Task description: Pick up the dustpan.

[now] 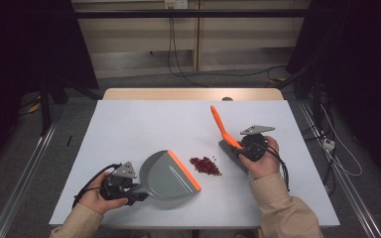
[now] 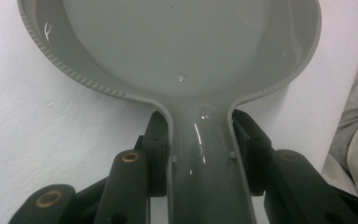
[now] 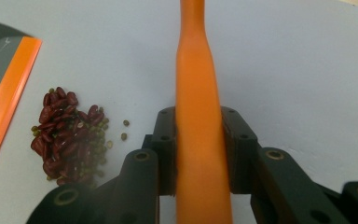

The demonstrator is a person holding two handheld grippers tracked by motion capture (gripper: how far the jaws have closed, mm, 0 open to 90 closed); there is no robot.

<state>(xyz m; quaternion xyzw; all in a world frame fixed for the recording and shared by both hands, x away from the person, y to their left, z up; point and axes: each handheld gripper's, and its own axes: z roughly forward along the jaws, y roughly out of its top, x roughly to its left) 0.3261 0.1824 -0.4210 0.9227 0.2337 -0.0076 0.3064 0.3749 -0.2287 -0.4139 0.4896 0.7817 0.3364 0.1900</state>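
Nearest the person, the left tongs (image 1: 138, 191) clamp both jaws on the grey handle of the dustpan (image 1: 166, 174); the left gripper view has the pads pressed flat against the handle's two sides. The pan rests on the white tabletop (image 1: 144, 124), its orange lip (image 1: 184, 170) turned toward the pile of red beans (image 1: 206, 165) just beyond it, lip and pile apart. In the right gripper view a few small green beans (image 3: 124, 136) lie mixed in at the pile's edge. Right of the pile, the right tongs (image 1: 238, 150) are closed on the orange handle of the brush (image 1: 224, 132), whose grey bristles (image 1: 229, 153) sit near the beans. No brand, label or writing can be read on pan, brush or tongs.
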